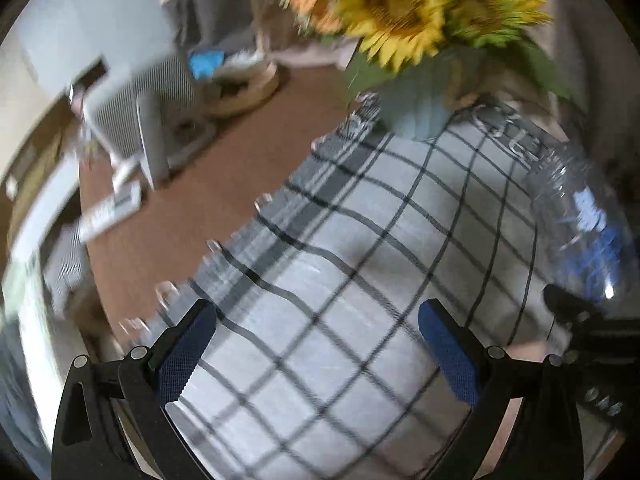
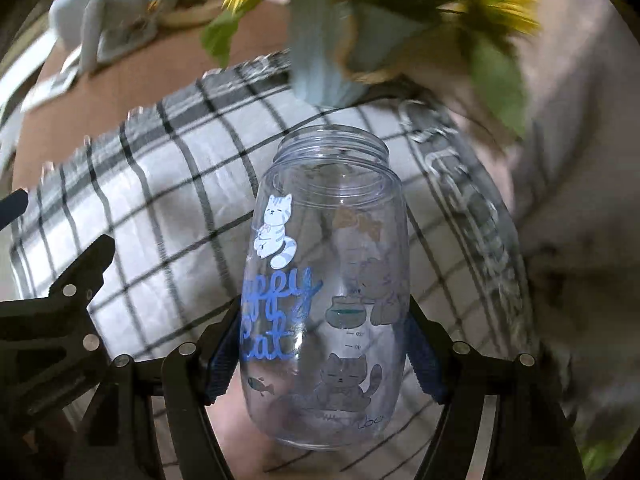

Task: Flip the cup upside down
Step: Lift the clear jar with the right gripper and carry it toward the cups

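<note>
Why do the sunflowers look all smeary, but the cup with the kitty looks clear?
Left wrist view: sunflowers and checked cloth are streaked by motion blur, and the fisheye lens bends the lines. Right wrist view: the cup sits sharp between the right gripper fingers while the flowers behind smear.

1. A clear plastic cup [image 2: 326,280], tinted faintly blue, is held between the padded jaws of the right gripper [image 2: 326,354], clamped at its lower body.
2. Its wide threaded mouth points away from the camera and its rounded base lies nearest the lens.
3. Its wall carries a white cat, grey cats, a fishbowl, a fish and blue script lettering.
4. The cup appears empty.
5. From the left wrist, it shows blurred at the right edge [image 1: 584,232].
</note>
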Demonstrator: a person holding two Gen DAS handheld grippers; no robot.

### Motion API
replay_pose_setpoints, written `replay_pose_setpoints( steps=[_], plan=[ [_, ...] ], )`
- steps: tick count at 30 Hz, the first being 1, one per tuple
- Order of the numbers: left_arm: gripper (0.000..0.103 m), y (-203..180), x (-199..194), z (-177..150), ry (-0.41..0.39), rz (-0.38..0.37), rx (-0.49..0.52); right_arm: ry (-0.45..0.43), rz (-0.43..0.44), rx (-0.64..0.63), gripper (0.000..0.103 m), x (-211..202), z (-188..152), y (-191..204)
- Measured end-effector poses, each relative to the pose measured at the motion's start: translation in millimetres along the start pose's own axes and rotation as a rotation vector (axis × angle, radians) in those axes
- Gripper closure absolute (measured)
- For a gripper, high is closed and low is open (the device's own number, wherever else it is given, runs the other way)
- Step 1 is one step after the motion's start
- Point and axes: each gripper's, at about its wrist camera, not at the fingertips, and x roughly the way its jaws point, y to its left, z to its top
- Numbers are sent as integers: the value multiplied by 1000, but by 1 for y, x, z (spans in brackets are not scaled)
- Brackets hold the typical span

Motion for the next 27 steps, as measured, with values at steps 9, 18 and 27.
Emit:
replay_pose_setpoints(
  steps=[9,18,27],
  plan=[
    [0,42,-27,-10,-82,-110,188,-83,-39,419,31,-54,-64,37],
    [0,67,-7,-32,-16,-197,367,-53,37,744,30,-55,-119,93],
    [0,68,12,-57,49,-237,486,63,63,834,31,-28,-138,136]
  ],
)
